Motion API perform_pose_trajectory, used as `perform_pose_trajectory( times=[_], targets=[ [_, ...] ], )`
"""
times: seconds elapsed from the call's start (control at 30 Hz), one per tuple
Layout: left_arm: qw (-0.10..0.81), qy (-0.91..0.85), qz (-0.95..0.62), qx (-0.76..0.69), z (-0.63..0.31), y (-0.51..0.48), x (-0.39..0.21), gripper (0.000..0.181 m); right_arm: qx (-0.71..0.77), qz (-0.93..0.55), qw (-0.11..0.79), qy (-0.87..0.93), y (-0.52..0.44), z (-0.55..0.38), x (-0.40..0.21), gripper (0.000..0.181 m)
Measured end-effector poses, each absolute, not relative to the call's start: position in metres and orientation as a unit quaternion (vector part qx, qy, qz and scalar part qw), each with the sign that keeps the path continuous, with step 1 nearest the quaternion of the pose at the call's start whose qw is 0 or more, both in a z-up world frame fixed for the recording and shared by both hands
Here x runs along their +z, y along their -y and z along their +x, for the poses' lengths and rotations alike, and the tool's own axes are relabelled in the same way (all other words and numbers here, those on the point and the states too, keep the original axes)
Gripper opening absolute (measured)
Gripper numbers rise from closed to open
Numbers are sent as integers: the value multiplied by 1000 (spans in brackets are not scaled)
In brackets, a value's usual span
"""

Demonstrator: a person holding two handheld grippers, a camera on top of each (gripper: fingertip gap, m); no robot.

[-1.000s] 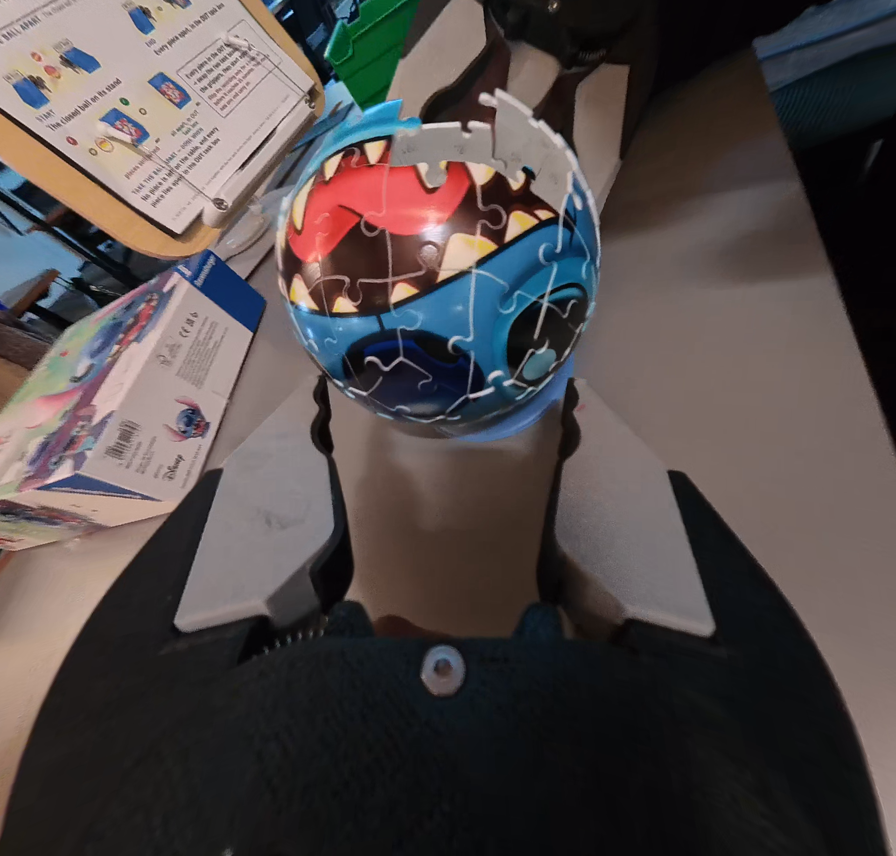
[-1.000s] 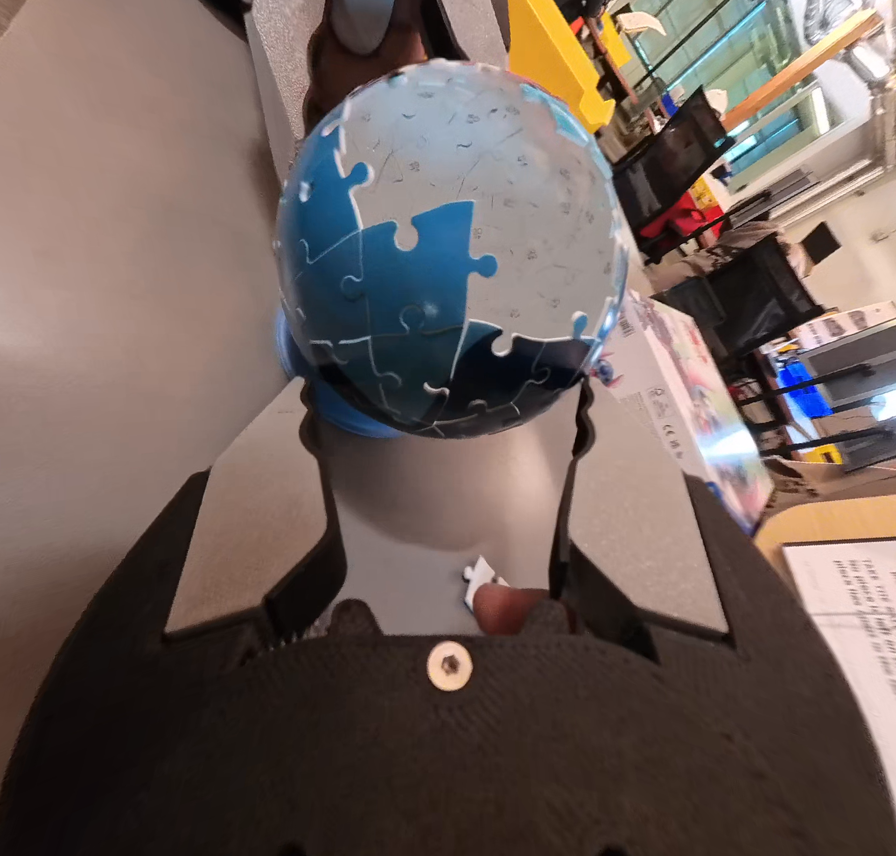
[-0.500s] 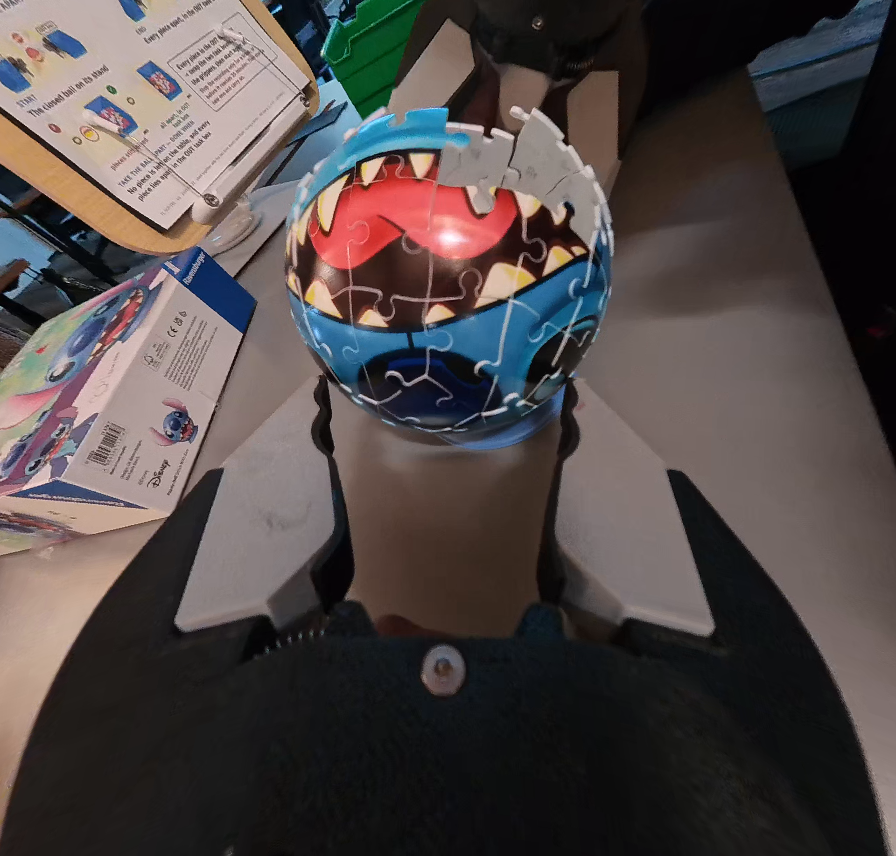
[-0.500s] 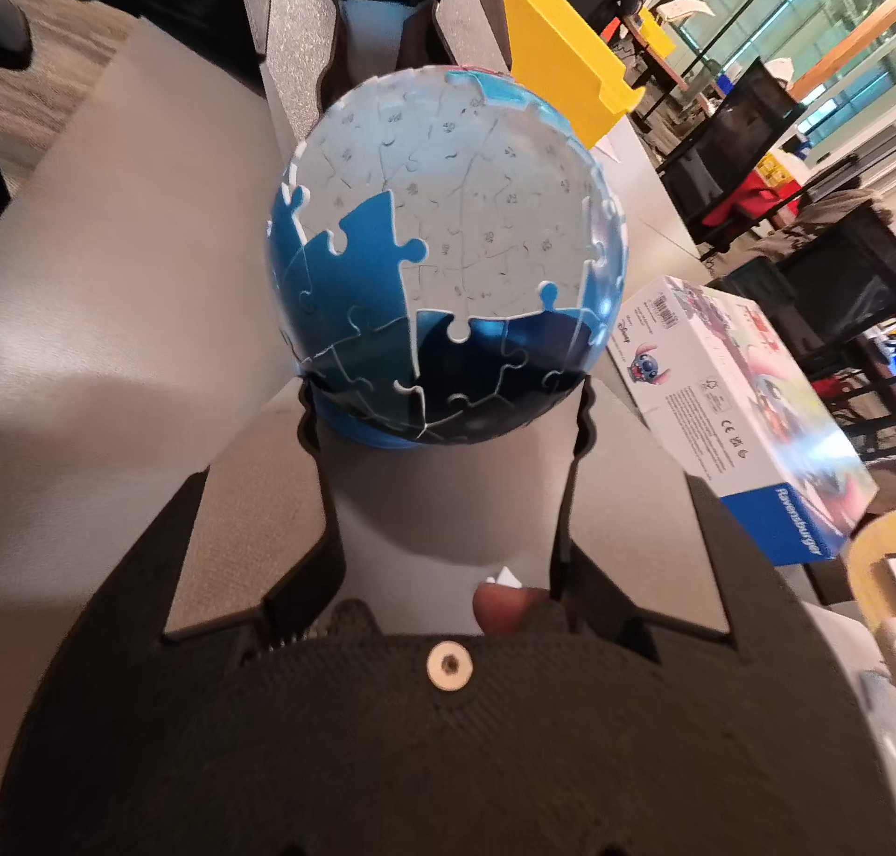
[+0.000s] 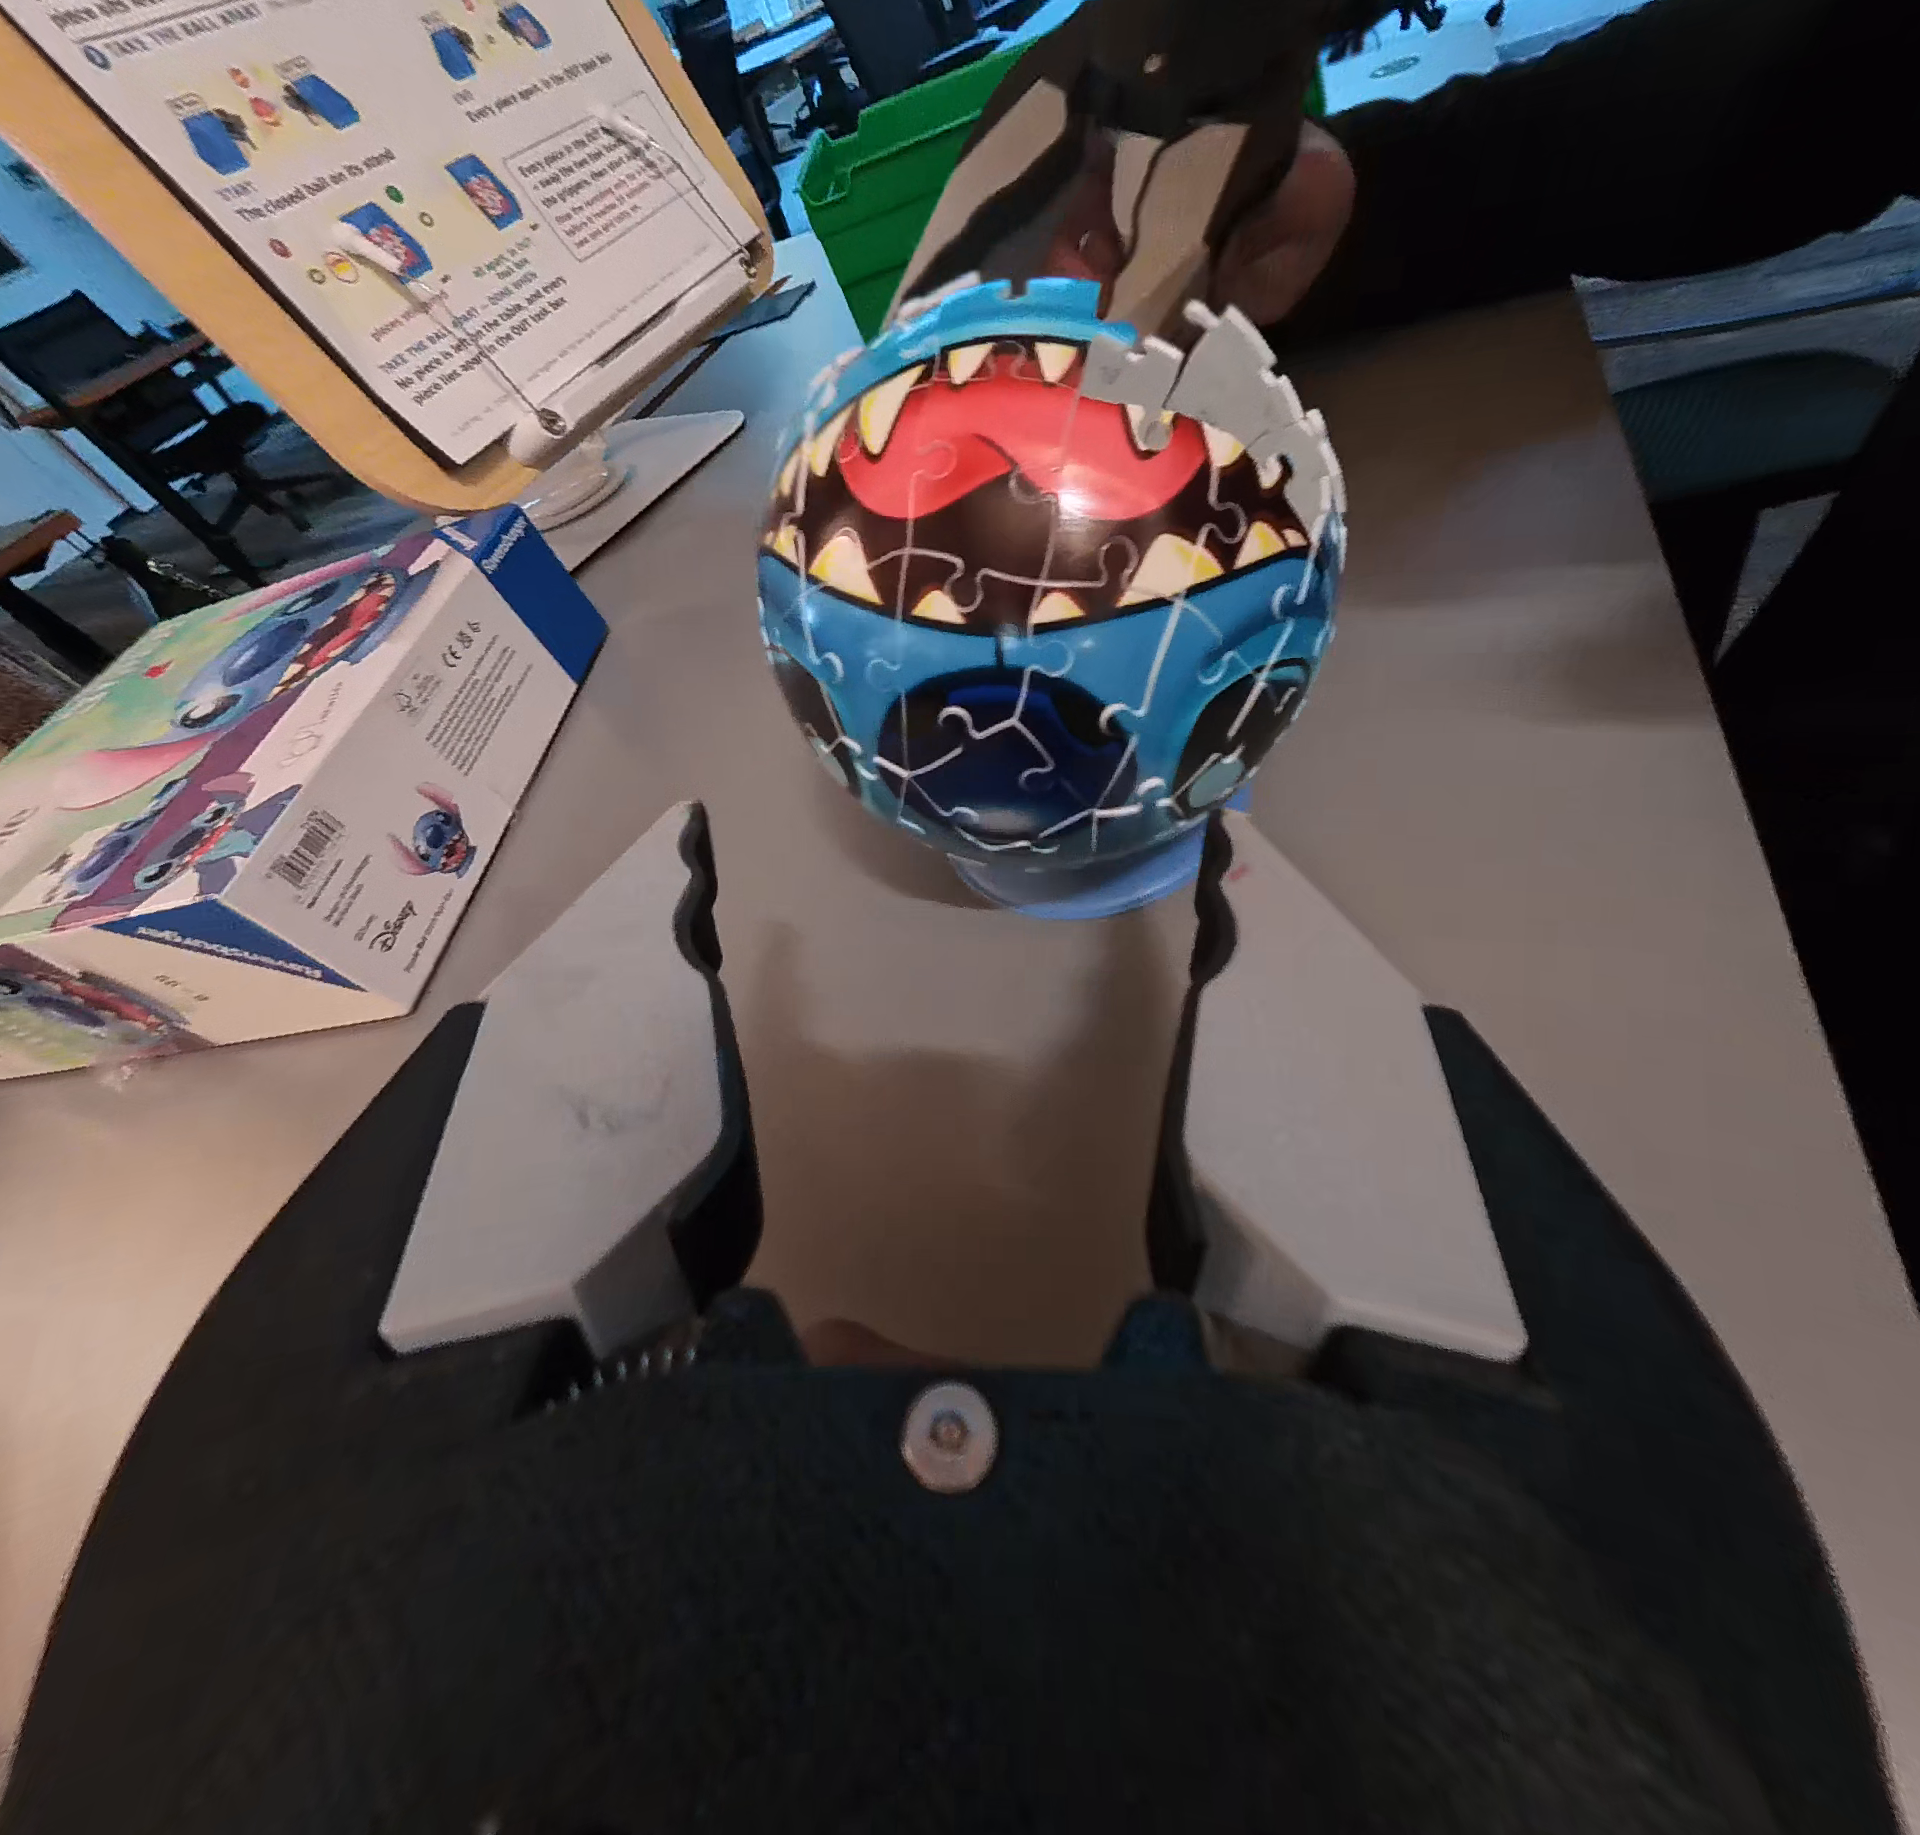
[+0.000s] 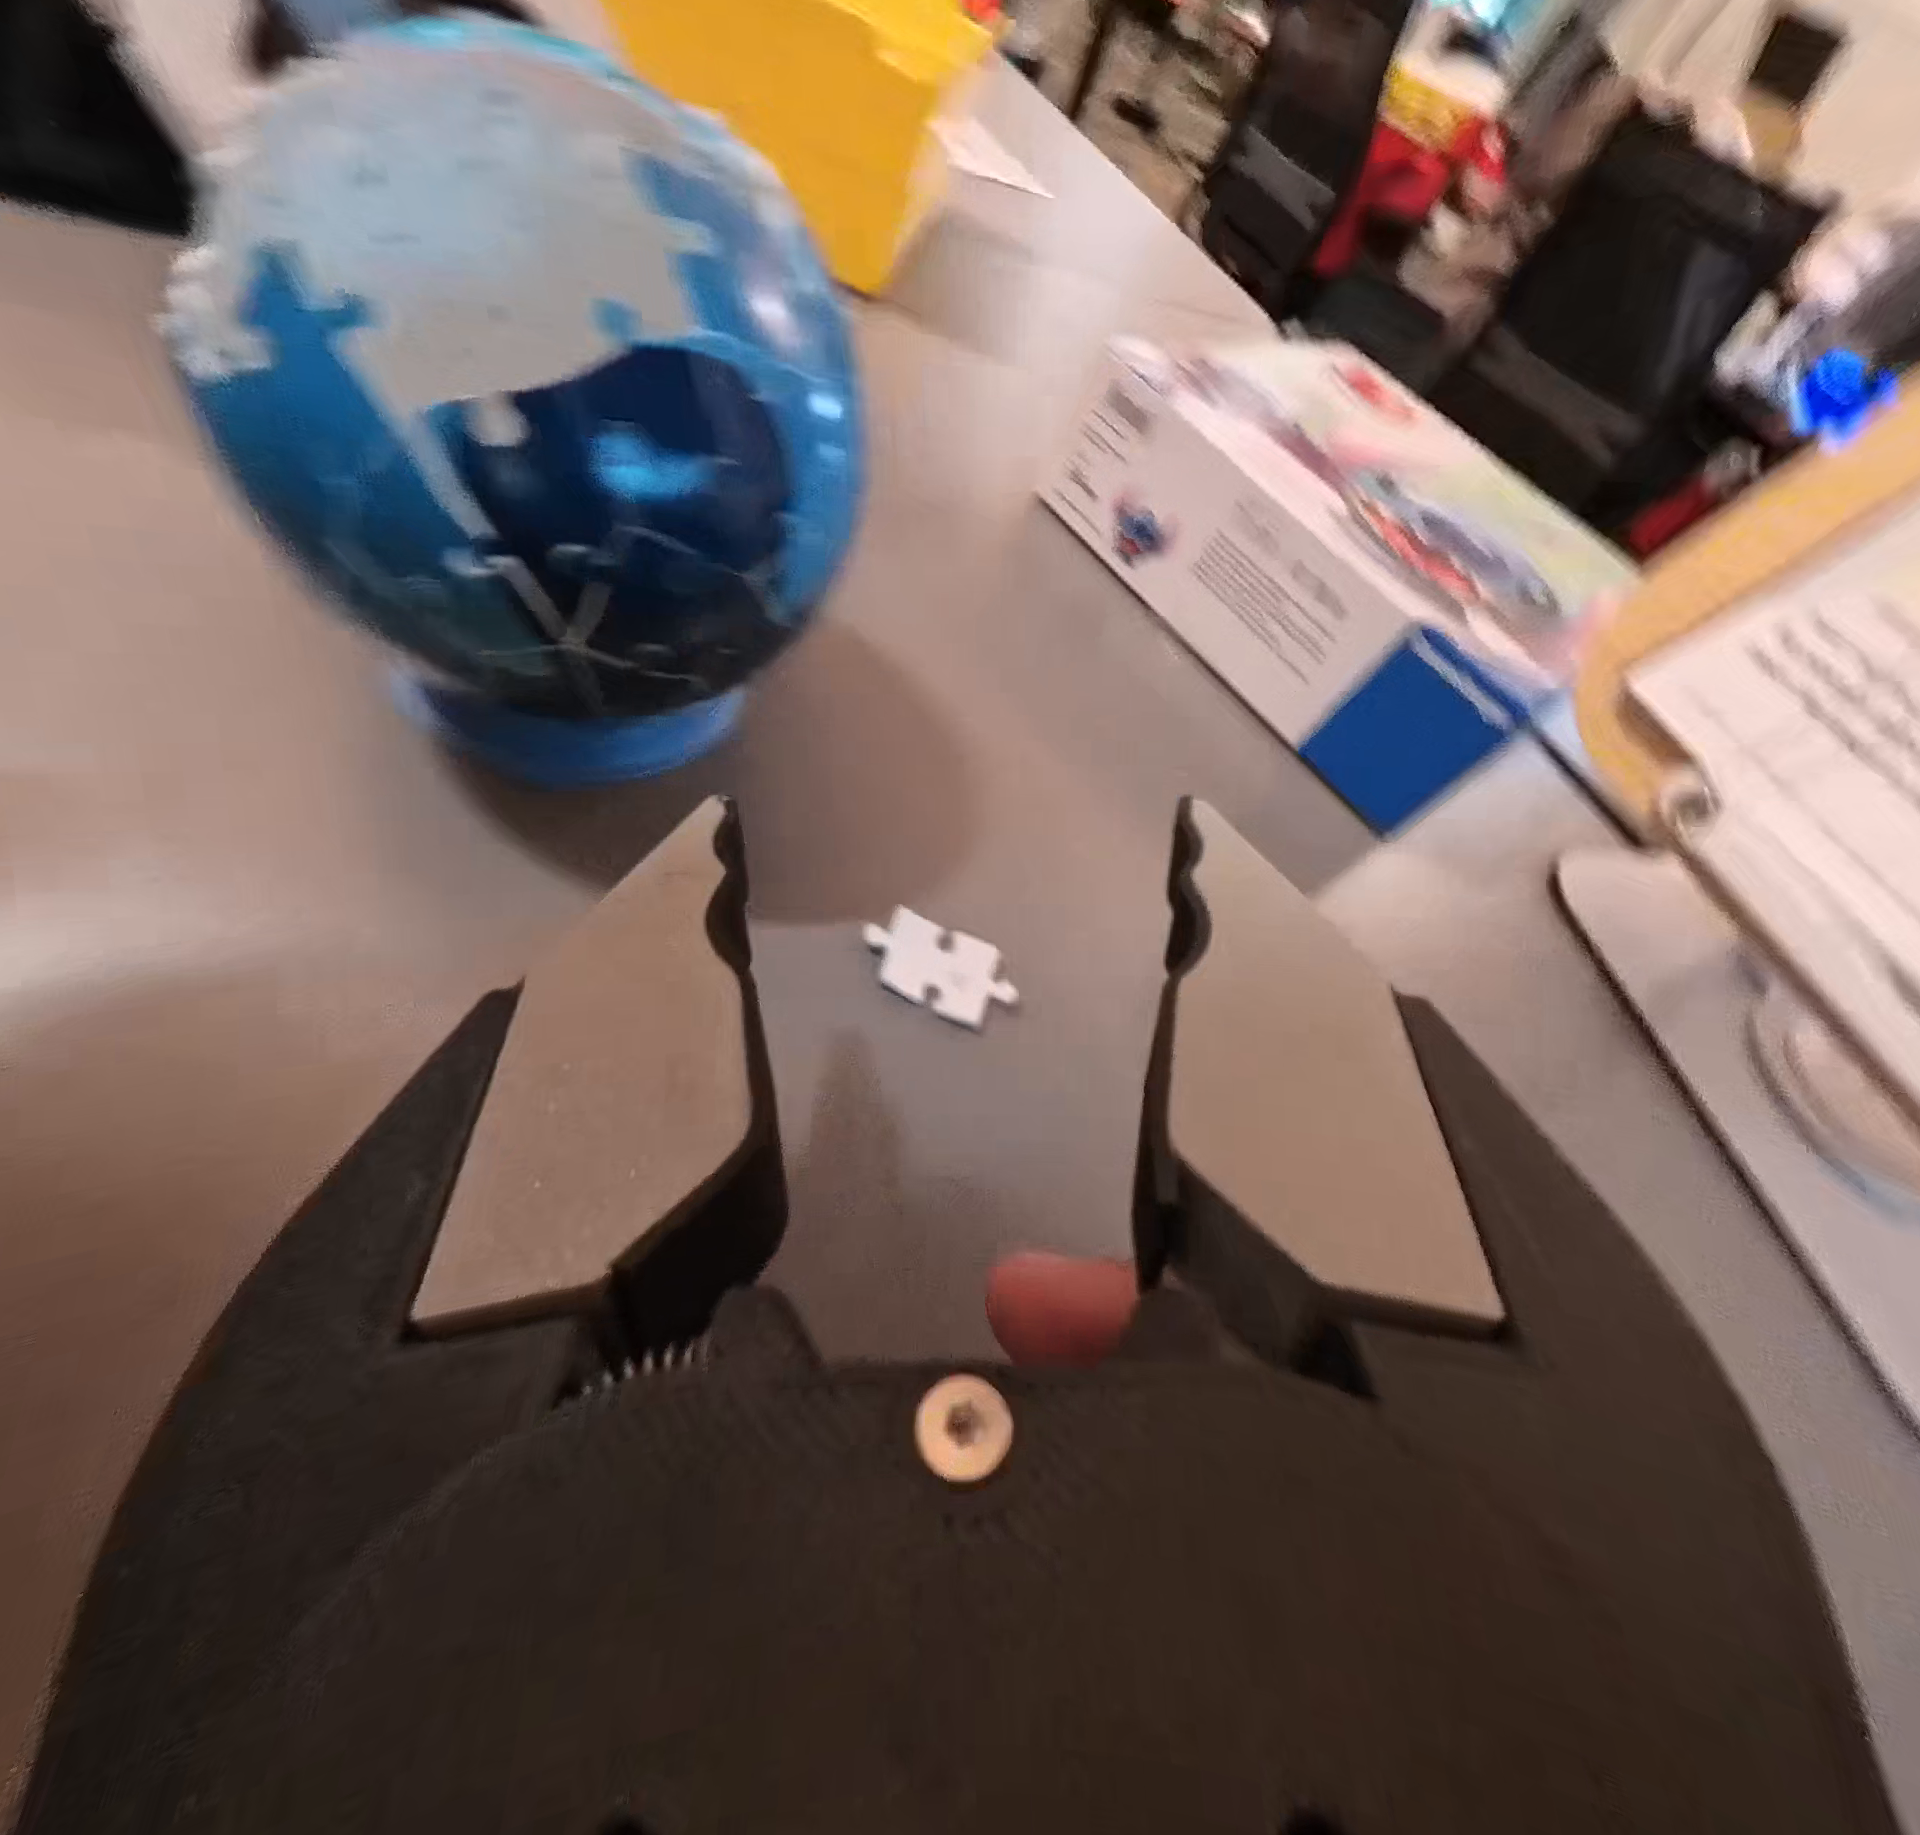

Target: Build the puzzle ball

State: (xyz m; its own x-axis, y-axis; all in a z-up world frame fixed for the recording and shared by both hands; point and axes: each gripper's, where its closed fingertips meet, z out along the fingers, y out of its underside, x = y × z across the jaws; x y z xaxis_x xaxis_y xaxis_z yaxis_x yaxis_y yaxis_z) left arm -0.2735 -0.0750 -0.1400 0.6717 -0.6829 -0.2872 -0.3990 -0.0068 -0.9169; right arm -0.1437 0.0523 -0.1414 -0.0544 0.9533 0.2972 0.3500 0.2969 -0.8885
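The puzzle ball (image 5: 1049, 590) stands on its blue stand (image 5: 1081, 886) on the grey table, its toothy mouth and red tongue facing the left wrist view. My left gripper (image 5: 951, 840) is open and empty, just short of the ball. In the blurred right wrist view the ball (image 6: 499, 403) sits at the upper left, with a large gap showing the pale grey inner sides of pieces. My right gripper (image 6: 956, 829) is open and empty. A loose white puzzle piece (image 6: 940, 964) lies on the table between its fingers. The right gripper also shows behind the ball in the left wrist view (image 5: 1132, 175).
A puzzle box (image 5: 260, 798) lies left of the ball, also seen in the right wrist view (image 6: 1330, 559). An instruction board on a stand (image 5: 364, 175) rises behind it. A green bin (image 5: 904, 185) and a yellow bin (image 6: 790, 71) stand at the table's ends. The grippers' ends are close to 20 cm from one another.
Both grippers have drawn back from the ball. The right gripper has swung right and lower, so the loose piece now lies in plain view between its fingers.
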Motion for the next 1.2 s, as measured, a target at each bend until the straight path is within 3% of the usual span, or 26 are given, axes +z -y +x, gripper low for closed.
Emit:
perform_pose_trajectory(
  times=[0.23, 0.37, 0.47, 0.7, 1.07, 1.2],
  targets=[
    [597, -373, -700, -119, -277, 76, -137, 86, 290, -633, 346, 629, -69, -141, -188, 52],
    [599, -363, -704, -114, -281, 78, -138, 85, 277, -659, 302, 630, -63, -143, -207, 48],
    [604, -355, -706, -104, -284, 79, -138, 83, 237, -634, 337, 654, -59, -145, -205, 48],
    [607, -343, -708, -112, -287, 79, -136, 80, 178, -603, 346, 697, -61, -151, -210, 9],
    [621, -330, -702, -111, -288, 74, -117, 75, 189, -582, 387, 690, -68, -152, -184, 0],
    [624, -358, -690, -77, -278, 63, -77, 61, 250, -595, 379, 664, -65, -146, -160, 0]
  ],
)
